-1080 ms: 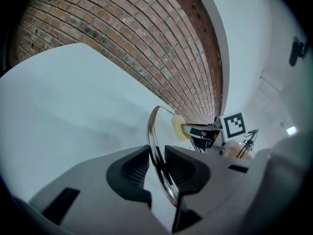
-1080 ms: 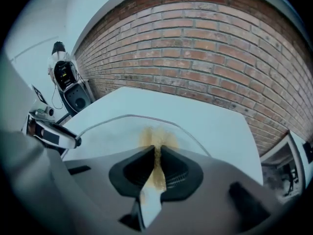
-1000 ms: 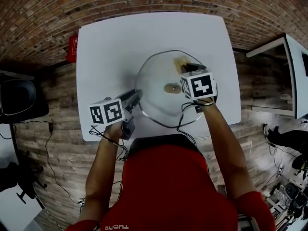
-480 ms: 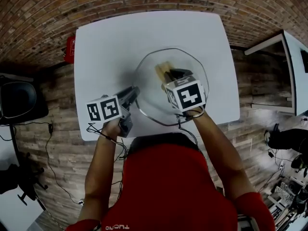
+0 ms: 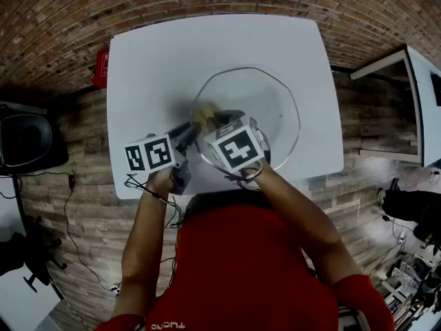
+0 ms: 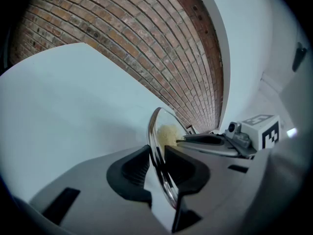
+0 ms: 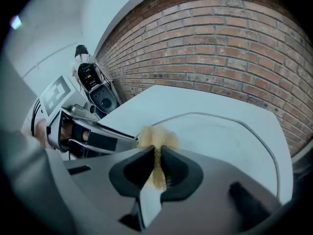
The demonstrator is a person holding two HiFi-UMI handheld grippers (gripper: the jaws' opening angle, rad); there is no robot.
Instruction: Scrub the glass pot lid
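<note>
Glass pot lid [image 5: 275,109] sat mid-frame over the white table [image 5: 151,61], its left rim clamped by the left gripper [image 6: 159,166]. The right gripper [image 7: 156,166] pinched a yellow scrubber [image 7: 155,137] at the lid's left part.

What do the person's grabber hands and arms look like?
The left gripper and right gripper are grey with black pads. Each carries a white cube with black square markers. Thin black cables loop by the wrists. The person wears a red short-sleeved top.
</note>
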